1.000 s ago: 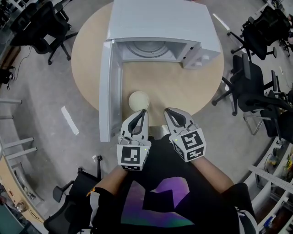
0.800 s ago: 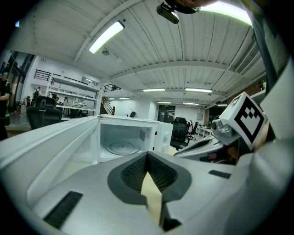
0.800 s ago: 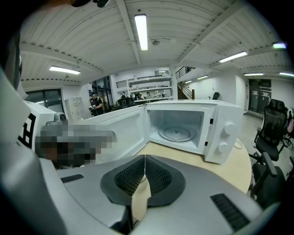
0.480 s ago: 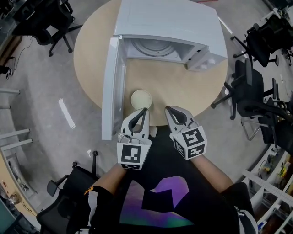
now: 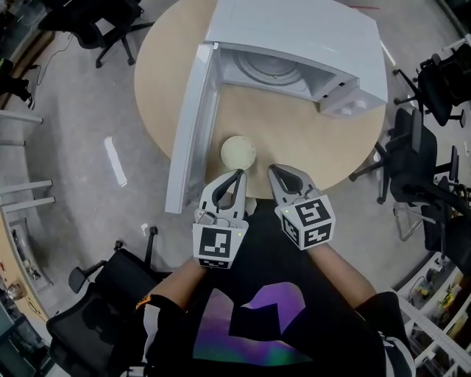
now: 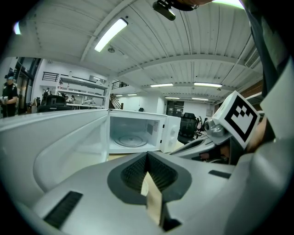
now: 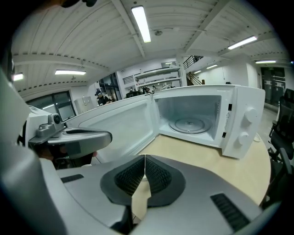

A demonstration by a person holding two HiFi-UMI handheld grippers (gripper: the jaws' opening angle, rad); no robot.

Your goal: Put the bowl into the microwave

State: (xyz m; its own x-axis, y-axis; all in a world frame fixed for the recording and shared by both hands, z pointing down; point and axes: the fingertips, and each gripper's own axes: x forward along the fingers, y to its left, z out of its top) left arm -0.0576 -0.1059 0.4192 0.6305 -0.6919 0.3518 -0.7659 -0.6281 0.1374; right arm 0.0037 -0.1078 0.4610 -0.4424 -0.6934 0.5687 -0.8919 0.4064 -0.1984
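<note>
A small cream bowl (image 5: 238, 152) sits near the front edge of the round wooden table (image 5: 294, 147), just right of the open microwave door (image 5: 193, 129). The white microwave (image 5: 302, 44) stands at the table's far side, its cavity and glass turntable (image 5: 274, 74) showing. My left gripper (image 5: 238, 174) hovers just short of the bowl, jaws shut with nothing between them. My right gripper (image 5: 272, 171) is beside it to the right, also shut and empty. The left gripper view shows the microwave (image 6: 138, 133) and the right gripper (image 6: 216, 137). From the right gripper view, the microwave (image 7: 202, 119) lies ahead; the bowl is hidden.
Black office chairs (image 5: 427, 140) stand on the grey floor right of the table, and others (image 5: 96, 22) at the upper left. The open door (image 7: 115, 124) juts out past the table's left front edge. A chair base (image 5: 110, 280) is near my left side.
The head view has shifted, so the table and microwave sit further right in frame. Both grippers stay shut and hold nearly the same place before the bowl.
</note>
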